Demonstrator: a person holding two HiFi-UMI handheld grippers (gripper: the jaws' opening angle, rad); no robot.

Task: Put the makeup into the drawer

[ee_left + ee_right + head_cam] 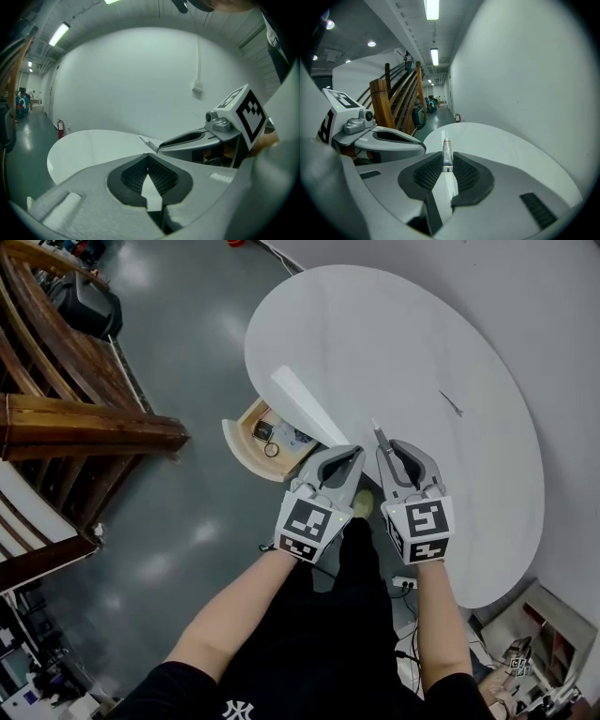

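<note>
- The drawer (232, 439) stands pulled out from under the near-left edge of the white oval bench (403, 352). A few small things already lie in it, too small to name.
- The makeup (447, 152), a slim clear tube with a red band near its far end, is not yet in the drawer. It is held in the air over the bench's near edge, well to the right of the drawer in the head view.
- What is left, as I judge it: carry the tube across to the open drawer, lower it in and let go. Whether the drawer must then be pushed shut the task does not say.
- The right gripper (447, 159) has its fingers (429, 173) closed on the lower part of the tube, the ribbed pads pressing on both sides. The tube sticks out forward past the tips.
- The left gripper (148, 157) hovers just beside the right one. Its fingers (133, 176) meet at the tips with nothing between them, and it touches nothing.
</note>
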